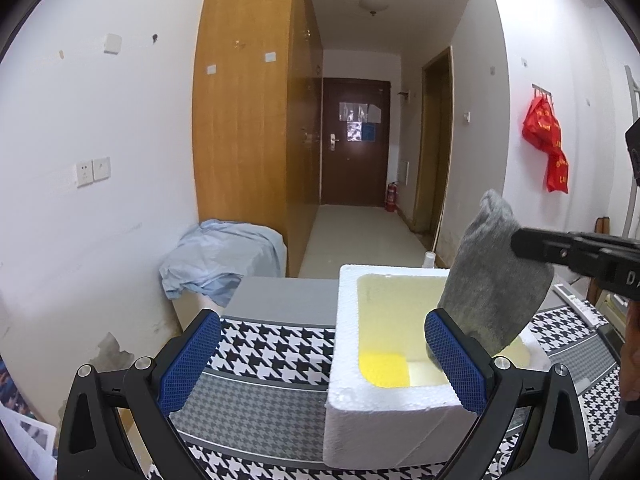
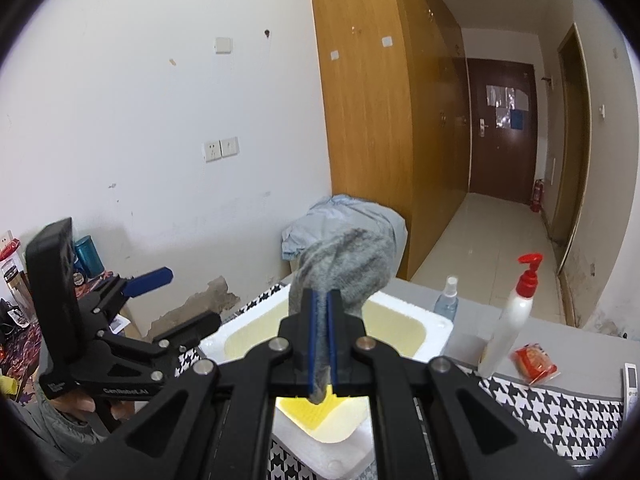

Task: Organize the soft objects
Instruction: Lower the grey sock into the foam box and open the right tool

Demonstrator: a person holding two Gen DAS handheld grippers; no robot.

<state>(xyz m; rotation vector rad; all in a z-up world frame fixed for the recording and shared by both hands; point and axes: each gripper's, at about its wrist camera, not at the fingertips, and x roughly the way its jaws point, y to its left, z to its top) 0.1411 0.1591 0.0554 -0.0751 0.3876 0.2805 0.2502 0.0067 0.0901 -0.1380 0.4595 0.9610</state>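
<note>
A grey sock (image 1: pixel 494 276) hangs over a white foam box (image 1: pixel 384 400) with a yellowish inside. My right gripper (image 2: pixel 322 300) is shut on the sock (image 2: pixel 348 264) and holds it above the box (image 2: pixel 432 320); its black arm comes in from the right in the left wrist view. A yellow soft item (image 1: pixel 380 368) lies at the bottom of the box and also shows in the right wrist view (image 2: pixel 308 410). My left gripper (image 1: pixel 324 356) is open and empty, its blue pads either side of the box's near-left part.
The box stands on a houndstooth cloth (image 1: pixel 256 360) over a table. A white pump bottle (image 2: pixel 512 312), a small spray bottle (image 2: pixel 447 300), a red snack packet (image 2: pixel 534 362) and a remote (image 2: pixel 632 380) sit to the right. Light blue fabric (image 1: pixel 224 260) is heaped behind.
</note>
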